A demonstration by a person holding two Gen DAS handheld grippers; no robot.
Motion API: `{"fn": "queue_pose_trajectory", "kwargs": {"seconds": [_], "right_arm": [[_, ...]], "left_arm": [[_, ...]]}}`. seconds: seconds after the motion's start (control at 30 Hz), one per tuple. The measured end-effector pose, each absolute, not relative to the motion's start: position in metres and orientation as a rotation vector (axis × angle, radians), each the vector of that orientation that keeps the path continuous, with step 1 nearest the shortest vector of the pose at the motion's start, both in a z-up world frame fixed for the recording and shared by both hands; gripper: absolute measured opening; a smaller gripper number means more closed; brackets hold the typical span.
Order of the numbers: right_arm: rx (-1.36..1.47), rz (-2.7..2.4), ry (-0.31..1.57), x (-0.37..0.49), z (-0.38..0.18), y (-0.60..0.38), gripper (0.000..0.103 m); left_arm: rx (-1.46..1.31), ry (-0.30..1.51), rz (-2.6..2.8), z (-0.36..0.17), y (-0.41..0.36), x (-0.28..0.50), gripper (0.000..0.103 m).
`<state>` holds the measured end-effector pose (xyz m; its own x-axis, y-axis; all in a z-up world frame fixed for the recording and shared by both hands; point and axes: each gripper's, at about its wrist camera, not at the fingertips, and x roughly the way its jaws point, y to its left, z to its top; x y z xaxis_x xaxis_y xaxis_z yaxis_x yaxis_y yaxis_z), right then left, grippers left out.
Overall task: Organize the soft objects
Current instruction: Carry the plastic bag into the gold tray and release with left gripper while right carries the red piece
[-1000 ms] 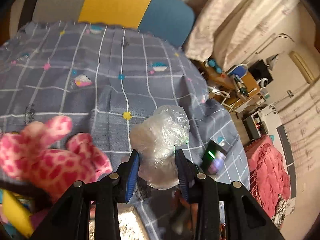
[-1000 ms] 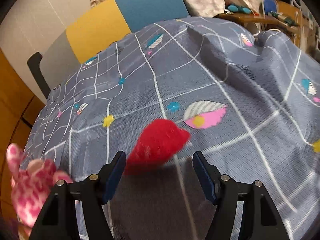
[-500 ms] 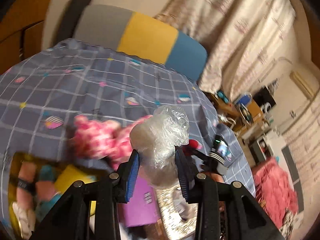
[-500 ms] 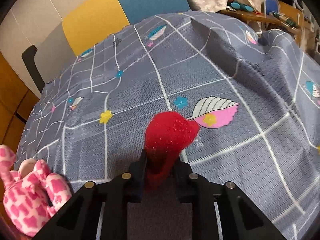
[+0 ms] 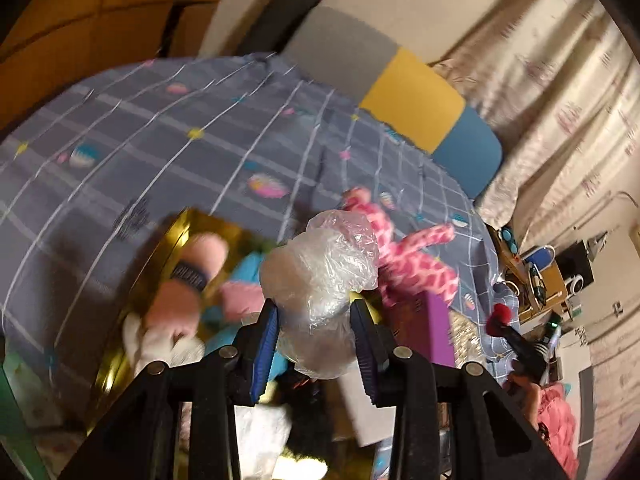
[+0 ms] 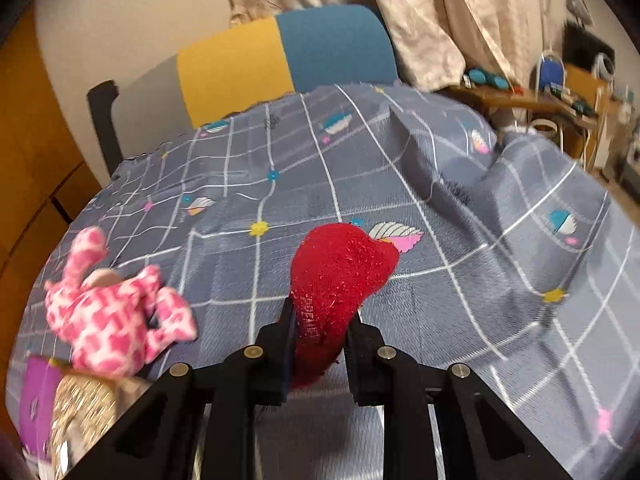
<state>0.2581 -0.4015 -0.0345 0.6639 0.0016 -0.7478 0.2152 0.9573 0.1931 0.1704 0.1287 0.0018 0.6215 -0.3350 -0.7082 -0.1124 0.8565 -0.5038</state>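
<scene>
My left gripper [image 5: 314,334] is shut on a crumpled clear plastic bag [image 5: 324,272] and holds it above a gold box [image 5: 176,232] that holds pink and white soft toys [image 5: 180,296]. My right gripper [image 6: 322,334] is shut on a red fuzzy sock [image 6: 340,280], lifted just off the grey-blue checked cloth [image 6: 460,280]. A pink-and-white plush toy [image 6: 116,312] lies on the cloth to the left; it also shows in the left wrist view [image 5: 416,256]. The right gripper with the red sock appears small in the left wrist view [image 5: 502,320].
A purple box [image 5: 430,324] and a glittery item [image 6: 80,412] sit by the plush. A chair back in grey, yellow and blue [image 6: 280,64] stands behind the table. A cluttered wooden desk [image 6: 560,100] is at the right, with curtains [image 6: 440,12] behind.
My left gripper carried the plastic bag leftwards to above the gold box. My right gripper closed on the red sock and lifted it a little.
</scene>
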Motion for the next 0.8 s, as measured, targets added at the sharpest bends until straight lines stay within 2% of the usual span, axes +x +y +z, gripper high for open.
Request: {"fn": "queue_pose_trajectory", "kwargs": {"seconds": [0.57,0.77,0.8], "right_arm": [[0.16,0.09,0.664,0.157,0.066,-0.291,0.022],[0.141,0.22,0.649,0.142,0.079,-0.231,0.022],[0.135,0.242,0.648,0.139,0.08,-0.221,0.022]], "left_arm": [[-0.482,1.07,-0.088,-0.081,0.152,0.123,0.037],[-0.432,1.059,-0.088,-0.077,0.146,0.111,0.061],[-0.437,1.037,-0.097,-0.072,0.147,0.106,0.062]]}}
